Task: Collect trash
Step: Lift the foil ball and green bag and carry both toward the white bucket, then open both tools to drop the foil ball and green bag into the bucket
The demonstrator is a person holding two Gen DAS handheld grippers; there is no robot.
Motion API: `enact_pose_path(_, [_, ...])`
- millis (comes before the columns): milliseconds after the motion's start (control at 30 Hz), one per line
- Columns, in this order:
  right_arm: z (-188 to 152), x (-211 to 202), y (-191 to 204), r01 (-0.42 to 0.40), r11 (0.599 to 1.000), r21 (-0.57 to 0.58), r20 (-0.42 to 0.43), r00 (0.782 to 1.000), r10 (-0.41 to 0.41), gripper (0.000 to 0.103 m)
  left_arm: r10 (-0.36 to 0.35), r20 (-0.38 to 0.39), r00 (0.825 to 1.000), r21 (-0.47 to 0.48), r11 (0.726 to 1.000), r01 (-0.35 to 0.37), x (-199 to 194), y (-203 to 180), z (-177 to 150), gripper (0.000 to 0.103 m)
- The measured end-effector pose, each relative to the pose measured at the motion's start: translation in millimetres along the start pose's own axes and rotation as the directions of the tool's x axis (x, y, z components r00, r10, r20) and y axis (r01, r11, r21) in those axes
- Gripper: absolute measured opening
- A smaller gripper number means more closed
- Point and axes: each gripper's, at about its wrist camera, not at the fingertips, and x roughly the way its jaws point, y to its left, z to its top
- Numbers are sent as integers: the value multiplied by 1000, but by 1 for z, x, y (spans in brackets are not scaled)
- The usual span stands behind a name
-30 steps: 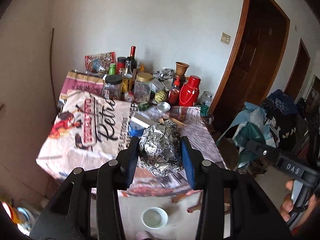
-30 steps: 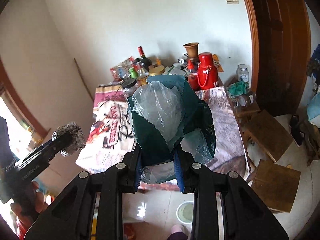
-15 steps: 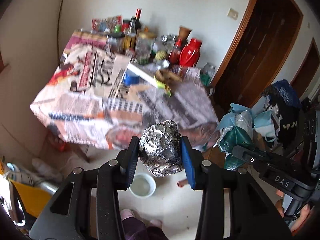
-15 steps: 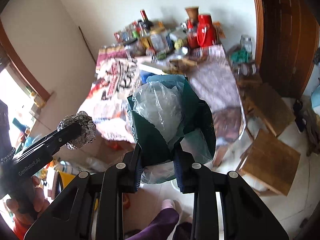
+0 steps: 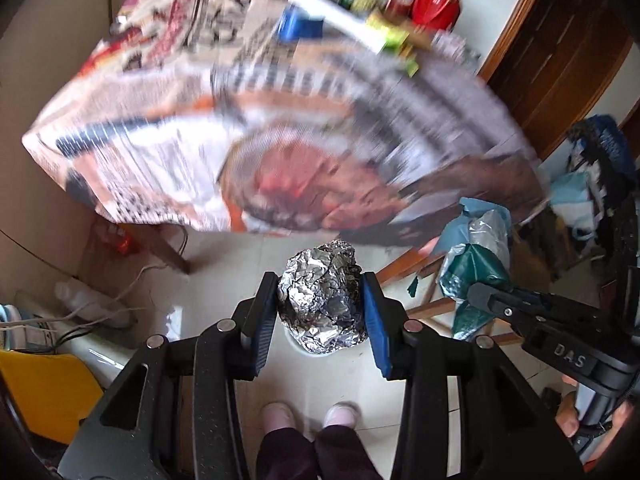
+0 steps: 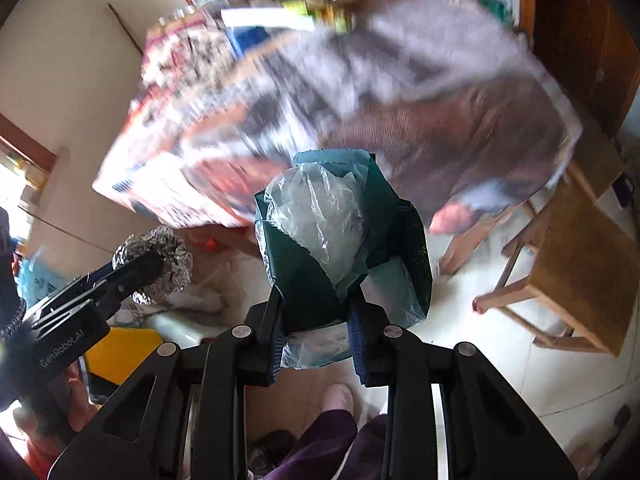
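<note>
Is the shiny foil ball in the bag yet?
Not yet. The crumpled silver foil ball sits clamped in the left gripper, apart from the green plastic bag.

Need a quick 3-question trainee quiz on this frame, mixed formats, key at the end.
1. True or false: the left gripper is shut on the crumpled silver foil ball.
2. The right gripper holds: A) a red thermos B) the dark green bag with clear plastic film C) nothing.
3. Fill in: below the foil ball, on the tiled floor, part of a white ____ shows.

Key: 1 true; 2 B; 3 bowl.
</note>
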Motion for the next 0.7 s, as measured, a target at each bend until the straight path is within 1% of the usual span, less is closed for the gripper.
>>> enact_pose_path(33, [-2, 12, -3, -1, 1000, 3, -12, 1000, 1, 25, 12, -8, 1000, -2, 1000, -12, 13, 4, -3, 41])
enact_pose_path(67, [-6, 30, -8, -4, 1000, 9, -28, 1000, 4, 25, 26, -26, 999, -9, 1000, -26, 35, 10, -9, 41])
enact_pose_path(133, [-12, 56, -16, -5, 1000, 11, -56, 998, 5, 25, 29, -53, 998, -23, 999, -31, 69, 20, -19, 41])
enact_pose_path(200, [-22, 92, -27, 2, 1000, 11, -91, 996, -1, 25, 37, -76, 996, -26, 999, -39, 101, 28, -31, 41])
enact_pose_path(267, [-31, 119, -36, 1, 1000, 17, -127, 992, 1, 25, 40, -94, 995, -22, 999, -42, 132, 35, -45, 41])
enact_pose_path(367, [-52, 168, -54, -10, 999, 35, -187, 982, 16, 25, 46, -123, 991, -19, 999, -49, 178, 44, -71, 41])
enact_pose_path(467, [-72, 208, -67, 10, 1000, 15, -213, 977, -7, 25, 41, -153, 987, -39, 998, -47, 222, 56, -99, 41])
enact_pose_path(567, [-90, 246, -80, 18, 1000, 12, -229, 973, -15, 25, 36, -172, 984, -52, 998, -45, 258, 66, -122, 41])
enact_pose_path(633, [-97, 270, -89, 25, 999, 23, -237, 971, -19, 26, 40, -184, 982, -59, 997, -51, 276, 70, -133, 41])
enact_pose_path(700, [-104, 301, -101, 19, 998, 66, -247, 969, -2, 26, 41, -191, 981, -65, 996, -54, 295, 75, -146, 41])
